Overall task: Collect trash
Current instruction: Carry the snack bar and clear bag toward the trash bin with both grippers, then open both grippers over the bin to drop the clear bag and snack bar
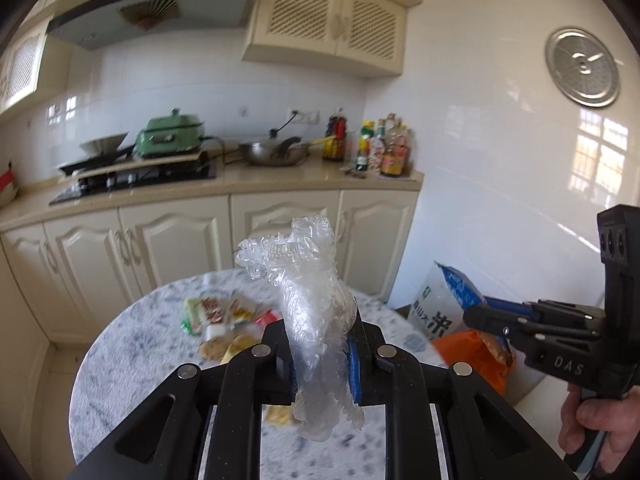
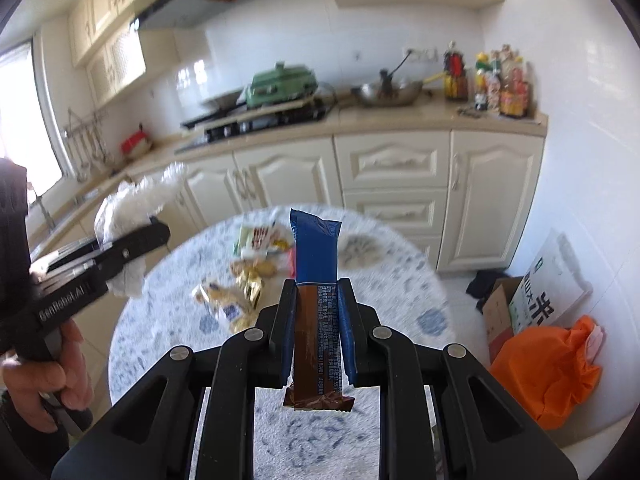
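A crumpled clear plastic wrap (image 1: 312, 312) is clamped upright between the closed fingers of the left gripper (image 1: 320, 356), its crinkled top rising above the fingertips and its lower end hanging below them. In the right wrist view the same wrap (image 2: 128, 208) is seen as a white bunch pinched at the tip of the left gripper (image 2: 132, 240), which is held by a hand (image 2: 44, 384) above the left edge of the table.

A blue and brown snack wrapper (image 2: 318, 300) is gripped upright by the right gripper (image 2: 318, 320), whose fingers are closed on its middle; the blue half stands above the fingertips and the brown end hangs below. From the left wrist view the right gripper (image 1: 476, 316) is seen from the side, held by a hand (image 1: 596, 428) off the table's right edge, with the blue wrapper (image 1: 460, 288) sticking up from its tip.

Below both grippers a round table with a blue-speckled white top (image 2: 384, 264) is seen. More trash is left lying on it: a cluster of red, white and green packets (image 1: 216, 312) near the middle, and gold foil wrappers (image 2: 248, 284) closer to the grippers. These are blurred, so their print cannot be read.

On the floor to the right of the table an orange bag (image 2: 548, 372) is seen, and just behind it a cardboard box (image 2: 498, 312) and a white printed sack (image 2: 548, 296). A kitchen counter (image 1: 280, 184) with a stove and pans is seen behind the table.
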Tool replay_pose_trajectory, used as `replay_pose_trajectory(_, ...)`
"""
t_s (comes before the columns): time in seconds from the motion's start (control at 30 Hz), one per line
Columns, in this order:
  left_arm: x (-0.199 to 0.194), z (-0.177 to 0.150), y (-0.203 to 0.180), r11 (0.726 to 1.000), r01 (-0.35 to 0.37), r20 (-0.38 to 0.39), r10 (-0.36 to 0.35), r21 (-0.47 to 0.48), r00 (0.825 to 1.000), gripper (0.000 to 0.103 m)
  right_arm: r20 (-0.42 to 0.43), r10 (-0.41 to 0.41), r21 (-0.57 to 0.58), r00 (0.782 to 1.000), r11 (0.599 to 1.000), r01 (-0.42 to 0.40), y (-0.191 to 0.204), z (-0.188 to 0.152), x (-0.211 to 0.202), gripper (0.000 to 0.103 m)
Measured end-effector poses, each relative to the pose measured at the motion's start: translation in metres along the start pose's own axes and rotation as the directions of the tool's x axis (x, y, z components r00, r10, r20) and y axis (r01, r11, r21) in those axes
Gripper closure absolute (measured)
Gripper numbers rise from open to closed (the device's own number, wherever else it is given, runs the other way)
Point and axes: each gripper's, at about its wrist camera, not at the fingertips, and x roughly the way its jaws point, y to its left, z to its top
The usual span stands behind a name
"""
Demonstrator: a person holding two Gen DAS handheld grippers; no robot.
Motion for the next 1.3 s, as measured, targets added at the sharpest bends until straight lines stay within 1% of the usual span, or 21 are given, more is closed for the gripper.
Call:
replay_pose_trajectory(0.1, -0.006, 0.002, -0.014, 0.999, 0.029, 0.021, -0.030, 0.017, 0.999, 0.088, 0.044, -0.013, 0.025, 0.999, 1.000, 0.012, -0.012, 0.004, -0.018, 0.084)
replay_pose_trajectory(0.27, -0.005, 0.006, -0.035, 0.994, 0.105, 0.036, -0.106, 0.044, 0.994, 0.088, 0.087, -0.083, 0.071, 0.993, 0.994, 0.077, -0.041, 0.006, -0.047, 0.084)
replay_pose_trajectory(0.5, 0.018, 0.013, -0.066, 0.974, 0.210, 0.009, -0.212, 0.081, 0.977, 0.088, 0.113, -0.202, 0.153, 0.973, 0.971, 0.183, -0.090, -0.003, -0.082, 0.084)
replay_pose_trajectory(0.57, 0.030, 0.015, -0.078, 0.965, 0.245, -0.017, -0.245, 0.092, 0.969, 0.088, 0.112, -0.227, 0.176, 0.967, 0.963, 0.206, -0.101, -0.008, -0.091, 0.084)
replay_pose_trajectory(0.7, 0.054, 0.015, -0.103, 0.945, 0.310, -0.068, -0.304, 0.103, 0.950, 0.088, 0.087, -0.282, 0.230, 0.956, 0.939, 0.256, -0.132, -0.024, -0.101, 0.084)
replay_pose_trajectory(0.87, 0.095, 0.013, -0.136, 0.915, 0.384, -0.162, -0.363, 0.125, 0.917, 0.088, 0.021, -0.328, 0.301, 0.945, 0.903, 0.307, -0.169, -0.054, -0.101, 0.084)
replay_pose_trajectory(0.93, 0.110, 0.011, -0.151, 0.906, 0.400, -0.194, -0.371, 0.137, 0.908, 0.088, -0.012, -0.325, 0.334, 0.946, 0.890, 0.310, -0.184, -0.067, -0.095, 0.084)
replay_pose_trajectory(0.97, 0.121, 0.009, -0.160, 0.900, 0.414, -0.221, -0.380, 0.135, 0.898, 0.088, -0.030, -0.323, 0.350, 0.946, 0.883, 0.313, -0.191, -0.074, -0.092, 0.084)
replay_pose_trajectory(1.07, 0.147, 0.006, -0.187, 0.888, 0.438, -0.277, -0.389, 0.141, 0.879, 0.088, -0.073, -0.324, 0.393, 0.943, 0.860, 0.326, -0.211, -0.092, -0.084, 0.084)
replay_pose_trajectory(1.3, 0.206, 0.004, -0.240, 0.865, 0.482, -0.387, -0.400, 0.140, 0.831, 0.087, -0.137, -0.319, 0.464, 0.938, 0.816, 0.345, -0.247, -0.120, -0.069, 0.084)
